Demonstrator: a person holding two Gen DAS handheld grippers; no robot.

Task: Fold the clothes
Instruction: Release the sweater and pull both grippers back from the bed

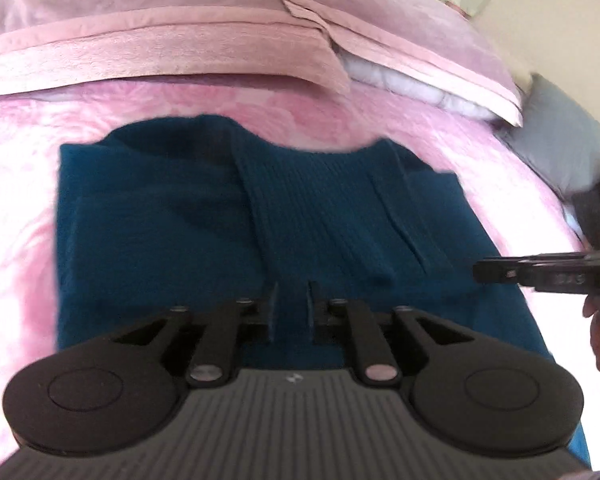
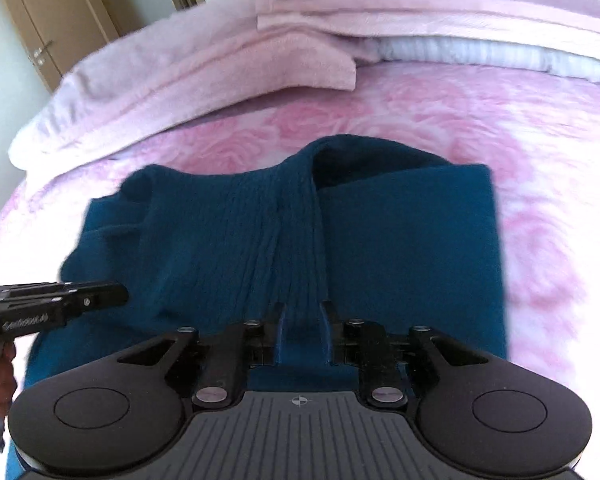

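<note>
Both grippers' fingers [image 1: 292, 306] [image 2: 303, 330] pinch the teal sweater [image 1: 180, 220] (narrow gaps); pillows [image 1: 160, 40] behind.

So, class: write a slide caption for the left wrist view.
Left gripper pinching the near edge of a teal sweater on a pink bedspread.
</note>
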